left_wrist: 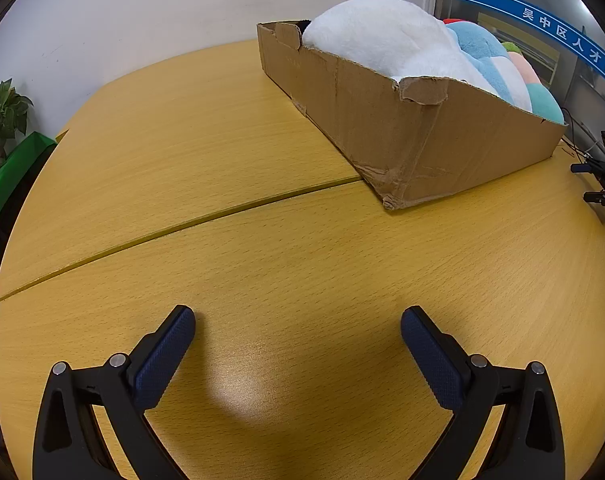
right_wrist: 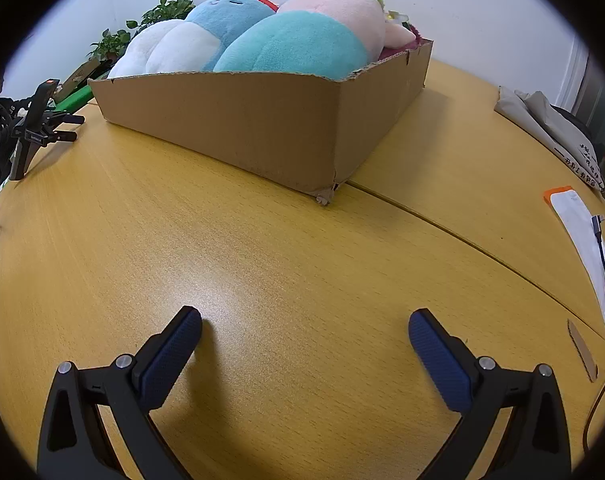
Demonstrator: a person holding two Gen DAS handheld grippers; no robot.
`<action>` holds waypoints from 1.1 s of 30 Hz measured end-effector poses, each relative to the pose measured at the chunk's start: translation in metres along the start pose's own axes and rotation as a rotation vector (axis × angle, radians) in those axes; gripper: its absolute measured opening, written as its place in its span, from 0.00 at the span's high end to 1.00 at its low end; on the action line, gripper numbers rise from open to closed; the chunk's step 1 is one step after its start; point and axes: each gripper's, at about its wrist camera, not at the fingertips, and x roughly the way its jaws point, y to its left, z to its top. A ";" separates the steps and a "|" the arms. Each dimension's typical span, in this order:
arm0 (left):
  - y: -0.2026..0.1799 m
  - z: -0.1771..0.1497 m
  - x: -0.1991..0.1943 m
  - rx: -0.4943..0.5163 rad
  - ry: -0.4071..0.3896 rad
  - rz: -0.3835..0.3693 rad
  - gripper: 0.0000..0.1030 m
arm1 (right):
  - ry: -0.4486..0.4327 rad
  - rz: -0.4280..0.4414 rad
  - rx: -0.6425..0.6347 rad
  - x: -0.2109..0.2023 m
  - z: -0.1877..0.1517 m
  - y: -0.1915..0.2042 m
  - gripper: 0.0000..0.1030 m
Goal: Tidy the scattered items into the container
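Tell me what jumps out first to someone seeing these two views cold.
The cardboard box on the wooden table, heaped above its rim with plush toys: a big white plush at one end, blue plush, teal plush and pink plush beside it. The left gripper and right gripper both gape open, empty, over bare tabletop.

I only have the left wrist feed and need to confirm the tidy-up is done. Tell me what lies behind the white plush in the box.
Observer: In the right wrist view a pink plush with a green top lies at the far end of the cardboard box, beyond the teal plush.
Operator: Report anything loose on the table on your side.
Observer: A white sheet with an orange edge and a dark cable across it lie on the table's right edge.
Operator: Give me the right claw's state.
Observer: The right claw is open and empty above bare wood.
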 end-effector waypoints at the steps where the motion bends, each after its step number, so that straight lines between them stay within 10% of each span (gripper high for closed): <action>1: 0.000 0.000 0.000 -0.003 0.000 0.001 0.00 | 0.000 0.000 0.000 0.000 0.000 0.000 0.00; 33: -0.001 0.002 0.001 -0.012 0.001 0.006 0.00 | -0.001 0.002 -0.003 0.000 -0.001 0.001 0.00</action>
